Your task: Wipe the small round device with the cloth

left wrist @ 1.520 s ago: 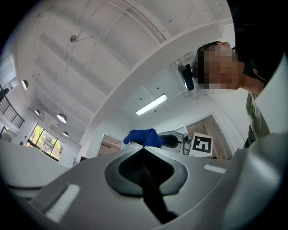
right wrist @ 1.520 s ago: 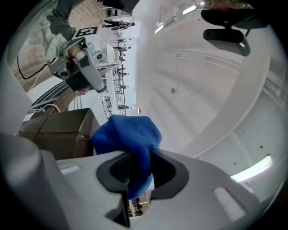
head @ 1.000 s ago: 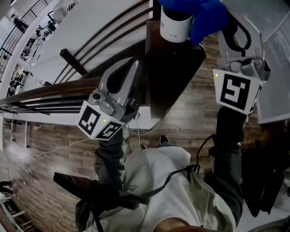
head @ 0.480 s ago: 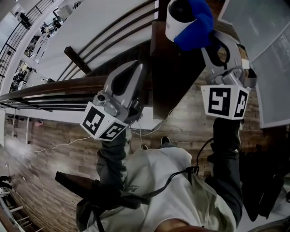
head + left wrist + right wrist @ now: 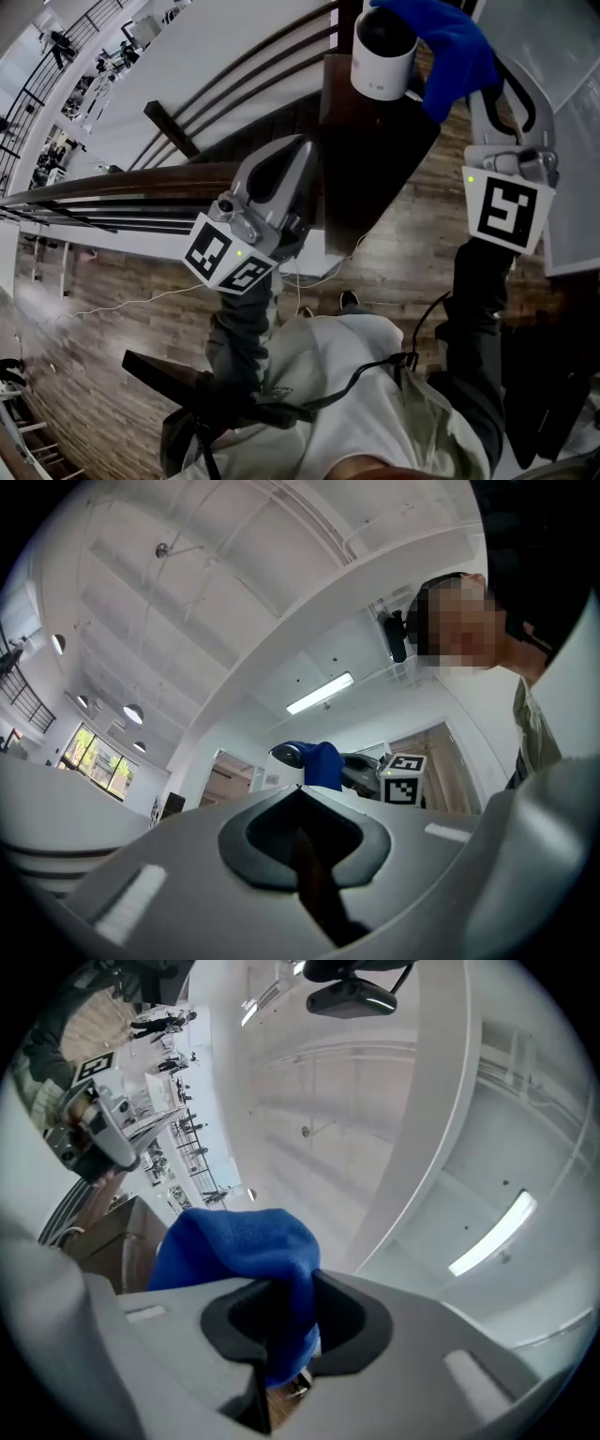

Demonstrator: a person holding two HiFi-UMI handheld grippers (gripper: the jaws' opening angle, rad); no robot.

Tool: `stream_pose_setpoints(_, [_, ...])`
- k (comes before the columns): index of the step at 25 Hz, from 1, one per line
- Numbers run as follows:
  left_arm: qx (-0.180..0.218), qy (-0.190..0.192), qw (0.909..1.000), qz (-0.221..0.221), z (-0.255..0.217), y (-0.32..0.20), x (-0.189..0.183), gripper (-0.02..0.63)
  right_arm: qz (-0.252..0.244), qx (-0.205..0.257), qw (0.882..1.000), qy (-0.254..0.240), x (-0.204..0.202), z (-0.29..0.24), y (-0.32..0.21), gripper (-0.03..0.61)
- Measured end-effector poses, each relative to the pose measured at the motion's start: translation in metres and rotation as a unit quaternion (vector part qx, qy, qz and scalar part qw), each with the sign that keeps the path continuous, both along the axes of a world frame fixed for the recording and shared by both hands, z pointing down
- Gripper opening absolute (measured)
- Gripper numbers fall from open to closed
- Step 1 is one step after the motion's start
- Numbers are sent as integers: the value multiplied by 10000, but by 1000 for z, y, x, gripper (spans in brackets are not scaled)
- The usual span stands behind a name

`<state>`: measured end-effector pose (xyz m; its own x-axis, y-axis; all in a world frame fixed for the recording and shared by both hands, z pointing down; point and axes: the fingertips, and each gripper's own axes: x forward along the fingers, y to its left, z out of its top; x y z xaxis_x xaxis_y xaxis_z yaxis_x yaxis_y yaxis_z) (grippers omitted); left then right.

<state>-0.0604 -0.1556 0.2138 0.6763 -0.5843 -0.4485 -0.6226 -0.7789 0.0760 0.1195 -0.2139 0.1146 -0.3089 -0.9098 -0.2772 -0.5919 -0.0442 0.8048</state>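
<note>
The small round device (image 5: 384,54), a white cylinder with a dark top, stands on a dark wooden table (image 5: 366,169). A blue cloth (image 5: 452,45) lies against the device's right side, and my right gripper (image 5: 472,80) is shut on it. In the right gripper view the cloth (image 5: 234,1246) bulges out of the right gripper (image 5: 286,1330) and hides the device. My left gripper (image 5: 298,150) hovers by the table's left edge, shut on nothing. In the left gripper view the device (image 5: 285,757) and cloth (image 5: 324,764) show beyond the left gripper (image 5: 298,789).
Dark wooden rails (image 5: 122,183) run off to the left of the table. Below lies a plank floor (image 5: 112,309) with a thin white cable (image 5: 141,300). A pale panel (image 5: 572,141) stands at the right edge. The person's body fills the bottom of the head view.
The right gripper has drawn the blue cloth from over the device to its right side. The left gripper has kept its place beside the table.
</note>
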Motion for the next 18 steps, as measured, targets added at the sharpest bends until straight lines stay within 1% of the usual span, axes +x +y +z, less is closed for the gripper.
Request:
stream_pose_setpoints(2, [-17,3,10000,-1,1,-2,0,-9,242,-24,9997,2,1,-16,-13,77])
stream_pose_setpoints(3, [-16,1,10000,-9,1,-2,-1,-9,268,-18,9996,71,-3,-25,-21,77])
stream_pose_setpoints(5, [-14,-6,10000,-30,1,0,-2,-9,135,52,9991,392,-23,-38,-39,77])
stream_pose_setpoints(8, [-19,9,10000,-86,3,3,-7,-9,-294,226,9942,1014,-64,-40,-60,77])
stream_pose_setpoints(10, [-36,21,9999,-138,4,4,-12,-9,-366,246,9923,1155,-77,-37,-65,71])
stream_pose_setpoints(12, [-62,18,9998,-181,6,5,-14,-9,-264,244,9916,1243,-77,-38,-64,71])
stream_pose_setpoints(14, [-91,34,9997,-224,8,4,-15,-9,-54,281,9899,1392,-75,-41,-60,71])
stream_pose_setpoints(18, [-153,58,9997,-200,12,1,-13,-9,166,543,9819,1804,-86,-45,-50,71])
